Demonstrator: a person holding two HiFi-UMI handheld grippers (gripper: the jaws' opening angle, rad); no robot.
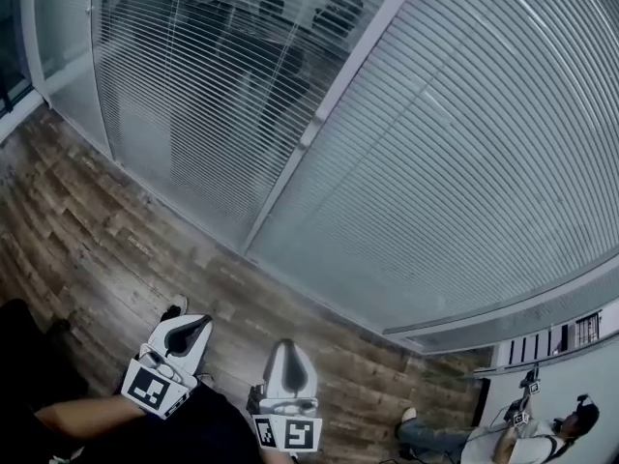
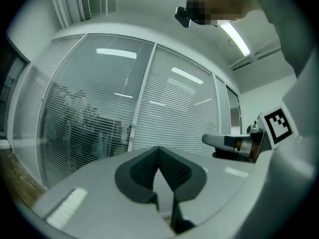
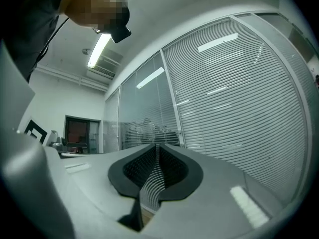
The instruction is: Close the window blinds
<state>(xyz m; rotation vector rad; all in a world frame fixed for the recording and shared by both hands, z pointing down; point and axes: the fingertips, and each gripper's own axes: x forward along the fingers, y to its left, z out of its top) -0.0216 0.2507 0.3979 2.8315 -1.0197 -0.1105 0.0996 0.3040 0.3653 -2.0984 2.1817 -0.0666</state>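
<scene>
Nearest, at 6 to 7 o'clock in the head view, a bare forearm (image 1: 82,414) leads to the left gripper (image 1: 201,325), whose cube (image 1: 153,387) carries a black-and-white square marker of blocks, not letters. Just beside it at 6 o'clock sits the right gripper (image 1: 287,351), its cube (image 1: 287,433) showing two such markers side by side. Both point up toward the window and are well apart from it.

Seen in its own view, the left gripper (image 2: 159,149) has its ribbed pads meeting at the tips, with nothing gripped. The right gripper (image 3: 156,146) in its view has its pads parted by only a thin slit, and only the slats beyond show through. At 3 o'clock in the left gripper view the other gripper's nose (image 2: 219,142) pokes in.

Under them lies a wood-plank floor (image 1: 97,249), with a shoe (image 1: 174,308) by the left gripper.

Farther off, from 10 to 3 o'clock, stand the window blinds (image 1: 464,162) behind glass. The right-hand panel has its slats turned flat and opaque. The left-hand panel (image 1: 213,85), past a pale upright frame bar (image 1: 329,109), has slats tilted enough to show a dim room behind.

At 4 o'clock, by the wall, another person (image 1: 537,441) crouches
</scene>
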